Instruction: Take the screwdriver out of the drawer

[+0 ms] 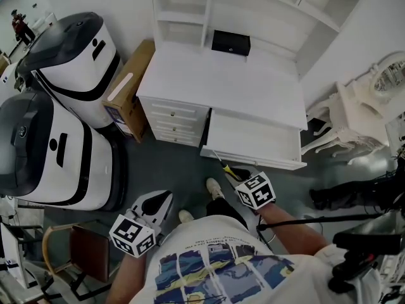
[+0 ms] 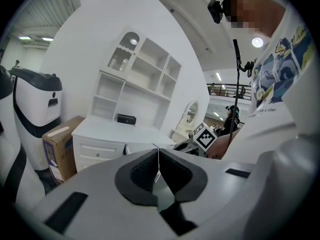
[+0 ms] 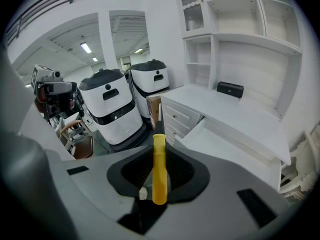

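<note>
Right gripper (image 3: pixel 159 156) clamped on screwdriver (image 3: pixel 159 176): yellow handle between jaws, thin shaft pointing forward. In head view, screwdriver lifted outside drawer (image 1: pixel 253 138), tip near its front left corner. Drawer stands open under white desk (image 1: pixel 215 75). Left gripper (image 2: pixel 158 165): jaws together, nothing between them; held low at left, well apart from drawer, beside white machine (image 1: pixel 57 151). Black box (image 1: pixel 230 42) on desk shelf.
</note>
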`<state>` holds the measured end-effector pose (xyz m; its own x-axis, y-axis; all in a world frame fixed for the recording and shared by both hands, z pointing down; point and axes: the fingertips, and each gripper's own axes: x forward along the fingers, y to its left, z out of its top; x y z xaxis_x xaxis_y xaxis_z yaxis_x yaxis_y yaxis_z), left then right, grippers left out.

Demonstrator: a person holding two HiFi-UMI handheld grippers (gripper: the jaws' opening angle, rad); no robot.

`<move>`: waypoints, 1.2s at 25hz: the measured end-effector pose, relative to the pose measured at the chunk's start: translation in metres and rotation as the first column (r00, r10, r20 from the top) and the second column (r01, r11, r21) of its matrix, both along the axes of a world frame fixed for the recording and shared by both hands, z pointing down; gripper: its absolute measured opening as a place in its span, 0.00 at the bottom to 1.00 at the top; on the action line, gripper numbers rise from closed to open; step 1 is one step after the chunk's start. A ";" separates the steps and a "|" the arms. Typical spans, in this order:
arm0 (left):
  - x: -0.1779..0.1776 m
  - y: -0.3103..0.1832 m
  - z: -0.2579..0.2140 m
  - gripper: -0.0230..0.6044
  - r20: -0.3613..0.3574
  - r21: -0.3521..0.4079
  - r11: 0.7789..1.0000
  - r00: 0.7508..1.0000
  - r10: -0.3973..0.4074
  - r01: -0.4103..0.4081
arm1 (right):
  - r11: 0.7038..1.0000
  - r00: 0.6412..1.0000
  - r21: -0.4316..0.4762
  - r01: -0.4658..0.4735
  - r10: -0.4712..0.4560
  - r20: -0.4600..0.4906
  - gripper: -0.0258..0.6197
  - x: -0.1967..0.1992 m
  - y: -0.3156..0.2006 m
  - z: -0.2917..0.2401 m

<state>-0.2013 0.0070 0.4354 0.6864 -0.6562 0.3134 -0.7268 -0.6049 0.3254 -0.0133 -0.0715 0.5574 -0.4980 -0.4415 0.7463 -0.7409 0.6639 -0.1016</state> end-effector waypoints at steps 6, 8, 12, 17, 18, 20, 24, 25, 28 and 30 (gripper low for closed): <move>-0.006 0.003 0.003 0.06 0.015 0.000 1.000 1.000 -0.002 0.002 | 1.000 1.000 0.006 0.018 -0.018 0.008 0.19 -0.010 0.004 -0.003; -0.008 0.003 0.004 0.06 0.017 0.000 1.000 1.000 -0.003 0.003 | 1.000 1.000 0.007 0.025 -0.025 0.009 0.19 -0.014 0.005 -0.003; -0.010 0.005 0.004 0.06 0.018 0.001 1.000 1.000 -0.006 0.006 | 0.999 0.999 0.003 0.034 -0.035 0.013 0.19 -0.020 0.008 -0.004; -0.012 0.007 0.005 0.06 0.017 -0.002 1.000 1.000 -0.011 0.011 | 0.999 0.999 0.008 0.047 -0.047 0.016 0.19 -0.025 0.009 -0.006; -0.012 0.007 0.006 0.06 0.017 -0.003 1.000 1.000 -0.010 0.010 | 0.999 0.999 0.009 0.047 -0.047 0.017 0.19 -0.025 0.009 -0.007; -0.012 0.007 0.006 0.06 0.018 -0.004 1.000 1.000 -0.009 0.009 | 0.999 0.999 0.010 0.048 -0.048 0.019 0.19 -0.026 0.010 -0.008; -0.012 0.008 0.006 0.06 0.018 -0.003 1.000 1.000 -0.008 0.008 | 0.999 0.998 0.012 0.053 -0.054 0.028 0.19 -0.030 0.012 -0.010; -0.013 0.008 0.006 0.06 0.017 -0.003 1.000 1.000 -0.007 0.007 | 0.998 0.998 0.013 0.055 -0.056 0.029 0.19 -0.031 0.012 -0.010; -0.014 0.010 0.008 0.06 0.016 -0.005 1.000 1.000 -0.004 0.004 | 0.998 0.998 0.017 0.061 -0.062 0.030 0.19 -0.034 0.015 -0.011; -0.014 0.011 0.010 0.06 0.017 -0.007 1.000 1.000 -0.003 0.003 | 0.998 0.997 0.021 0.066 -0.066 0.031 0.19 -0.037 0.016 -0.011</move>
<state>-0.2153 0.0176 0.4449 0.6790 -0.6562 0.3291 -0.7341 -0.6005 0.3172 -0.0499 -0.0555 0.5468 -0.5500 -0.4219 0.7208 -0.6920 0.7134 -0.1104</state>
